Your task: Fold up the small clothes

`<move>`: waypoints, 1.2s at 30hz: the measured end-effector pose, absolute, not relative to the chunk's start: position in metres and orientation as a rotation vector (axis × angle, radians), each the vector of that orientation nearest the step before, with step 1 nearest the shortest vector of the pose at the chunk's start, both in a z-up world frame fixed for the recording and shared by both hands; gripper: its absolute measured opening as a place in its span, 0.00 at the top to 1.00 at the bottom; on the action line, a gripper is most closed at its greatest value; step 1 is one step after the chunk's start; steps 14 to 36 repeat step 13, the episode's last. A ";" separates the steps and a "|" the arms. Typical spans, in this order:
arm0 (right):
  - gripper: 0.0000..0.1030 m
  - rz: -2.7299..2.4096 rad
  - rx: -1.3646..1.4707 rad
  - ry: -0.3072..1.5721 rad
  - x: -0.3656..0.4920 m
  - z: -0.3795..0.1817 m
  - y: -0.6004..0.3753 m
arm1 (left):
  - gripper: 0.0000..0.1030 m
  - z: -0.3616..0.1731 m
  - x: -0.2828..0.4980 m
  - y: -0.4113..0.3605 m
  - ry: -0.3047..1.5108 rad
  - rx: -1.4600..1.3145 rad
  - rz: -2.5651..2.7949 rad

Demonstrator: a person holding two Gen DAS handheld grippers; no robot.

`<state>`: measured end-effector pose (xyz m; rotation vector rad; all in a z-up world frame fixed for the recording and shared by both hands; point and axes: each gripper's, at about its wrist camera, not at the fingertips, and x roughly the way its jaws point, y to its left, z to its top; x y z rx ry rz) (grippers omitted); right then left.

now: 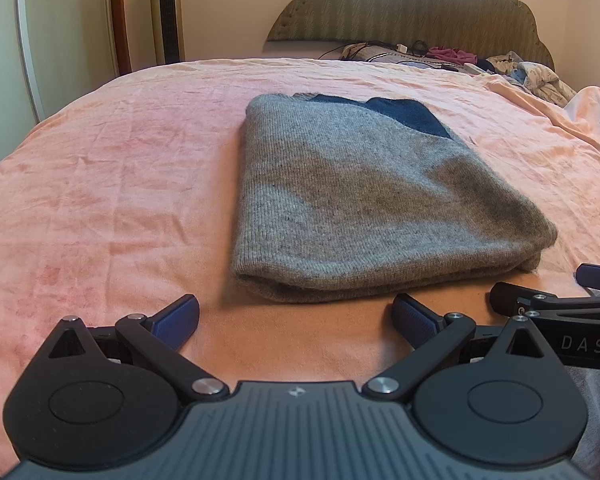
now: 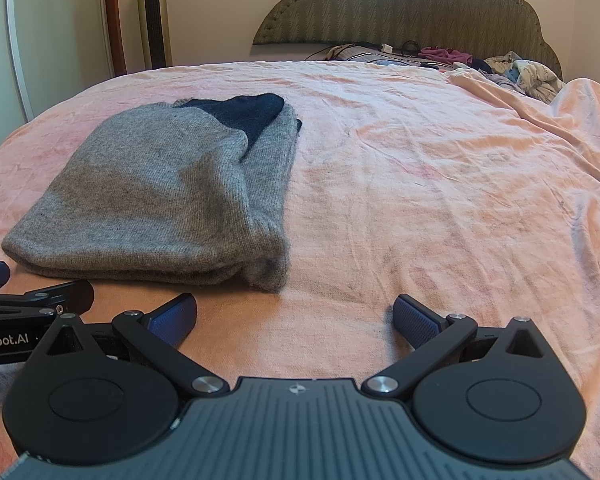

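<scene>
Sweater (image 1: 352,196) lies folded into a compact grey stack on the bed (image 1: 100,184), so folding looks done. Left gripper (image 1: 296,318) and right gripper (image 2: 294,316) sit near, fingers wide, holding nothing.

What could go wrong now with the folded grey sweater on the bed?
1. The grey sweater looks thick and layered; a grab at its near edge may lift only the top layer and undo the fold.
2. The open left gripper and right gripper sit close together and could collide.
</scene>
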<state>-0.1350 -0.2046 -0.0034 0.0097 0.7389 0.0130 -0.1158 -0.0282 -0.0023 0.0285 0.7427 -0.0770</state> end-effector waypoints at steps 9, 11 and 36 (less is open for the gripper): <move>0.00 0.013 0.010 0.739 -0.135 -0.003 -0.205 | 0.00 -0.002 -0.119 -0.023 0.738 0.014 -0.058; 0.00 0.014 0.010 0.739 -0.135 -0.003 -0.205 | 0.00 0.000 -0.121 -0.023 0.737 0.016 -0.059; 0.00 0.020 0.010 0.743 -0.136 -0.002 -0.205 | 0.00 0.005 -0.125 -0.022 0.725 0.031 -0.072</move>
